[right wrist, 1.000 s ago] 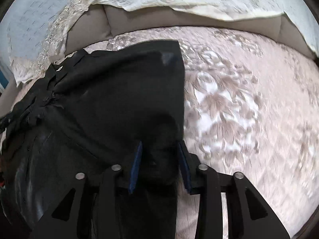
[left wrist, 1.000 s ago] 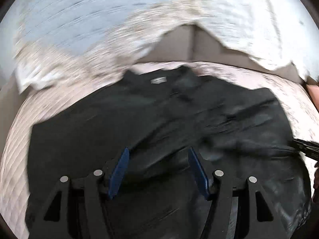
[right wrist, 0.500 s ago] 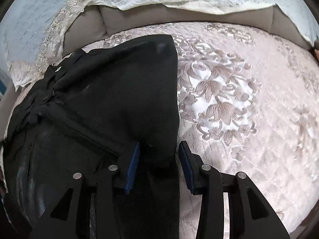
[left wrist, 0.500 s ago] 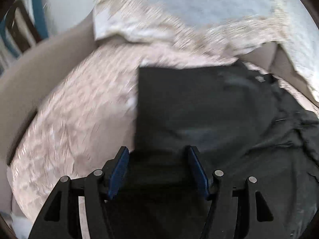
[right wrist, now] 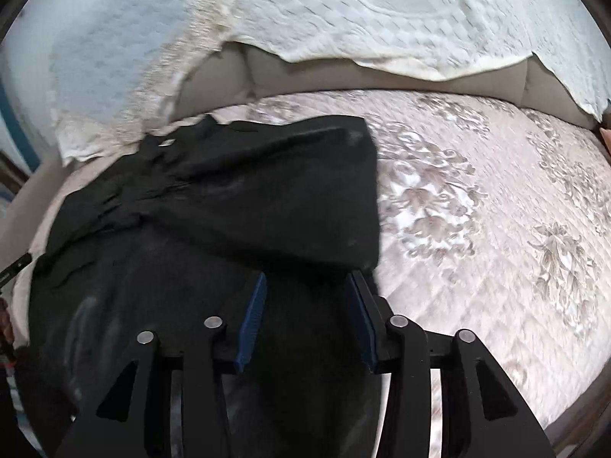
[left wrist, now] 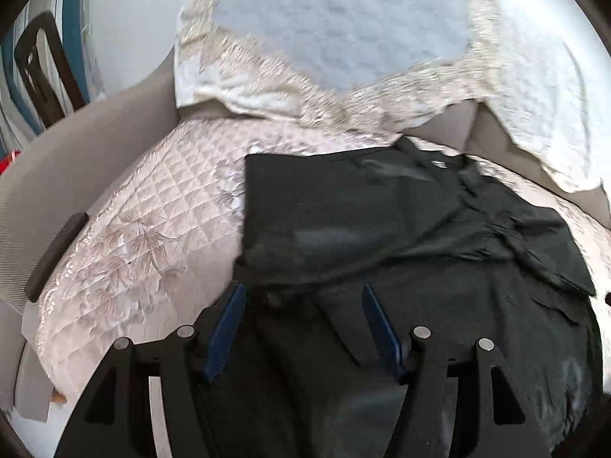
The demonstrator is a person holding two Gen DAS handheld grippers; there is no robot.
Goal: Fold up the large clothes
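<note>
A large black garment (left wrist: 382, 236) lies on a quilted pink floral seat cover (left wrist: 152, 229), collar toward the back, both sides folded in over the middle. My left gripper (left wrist: 301, 297) is open, its blue pads straddling the garment's left fold near the front edge. In the right wrist view the same garment (right wrist: 248, 210) lies left of centre. My right gripper (right wrist: 307, 286) is open over the garment's right folded edge. No cloth is pinched in either.
A white lace-edged throw (left wrist: 343, 38) hangs over the sofa back, also in the right wrist view (right wrist: 382, 11). A beige armrest (left wrist: 76, 152) rises at the left. The floral seat cover (right wrist: 496, 210) extends right of the garment. A dark chair (left wrist: 42, 68) stands far left.
The left gripper swung left from the garment's middle to its left fold. The right gripper's jaws opened wider and the view pulled back slightly from the right fold.
</note>
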